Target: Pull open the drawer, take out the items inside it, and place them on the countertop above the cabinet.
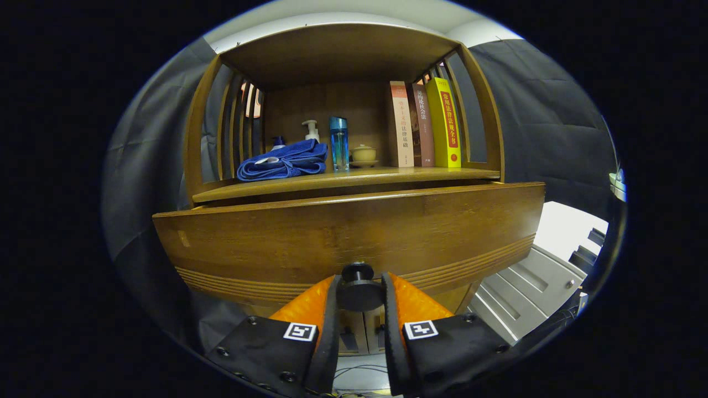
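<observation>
We have the gripper (pixel 359 296) clenched on the drawer knob (pixel 359 287), both jaws pressing its round, dark disc.

The drawer (pixel 354 237) front is a smooth brown wooden panel, long axis horizontal, facing us, with grooved lines along its lower edge; the knob sits at the middle of that edge. Above it, on the wooden tabletop (pixel 442 173), we see a folded blue towel (pixel 283 162) near the left corner, a blue bottle (pixel 339 142) at centre, a small lidded cup (pixel 364 154), and upright books (pixel 425 126) toward the right edge.
</observation>
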The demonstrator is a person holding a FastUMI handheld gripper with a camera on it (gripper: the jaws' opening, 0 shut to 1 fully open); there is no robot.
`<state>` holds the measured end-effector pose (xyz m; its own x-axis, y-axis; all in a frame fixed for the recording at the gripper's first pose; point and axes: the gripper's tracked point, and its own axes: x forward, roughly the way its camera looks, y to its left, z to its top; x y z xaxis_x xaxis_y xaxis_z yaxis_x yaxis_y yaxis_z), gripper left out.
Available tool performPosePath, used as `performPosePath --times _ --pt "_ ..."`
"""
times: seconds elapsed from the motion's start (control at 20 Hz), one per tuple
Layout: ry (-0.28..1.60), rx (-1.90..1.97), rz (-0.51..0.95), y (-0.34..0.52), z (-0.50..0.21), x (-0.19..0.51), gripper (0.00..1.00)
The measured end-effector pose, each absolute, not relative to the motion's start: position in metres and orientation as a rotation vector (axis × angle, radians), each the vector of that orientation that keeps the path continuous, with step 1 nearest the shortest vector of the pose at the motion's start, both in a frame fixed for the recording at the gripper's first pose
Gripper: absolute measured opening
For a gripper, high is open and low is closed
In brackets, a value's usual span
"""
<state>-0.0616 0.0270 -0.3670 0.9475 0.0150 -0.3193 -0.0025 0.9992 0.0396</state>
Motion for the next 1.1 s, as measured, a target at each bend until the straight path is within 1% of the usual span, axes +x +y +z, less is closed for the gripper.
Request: performPosePath --times 1.1 --pt "0.342 0.029 0.003 0.021 -0.366 -0.116 0.44"
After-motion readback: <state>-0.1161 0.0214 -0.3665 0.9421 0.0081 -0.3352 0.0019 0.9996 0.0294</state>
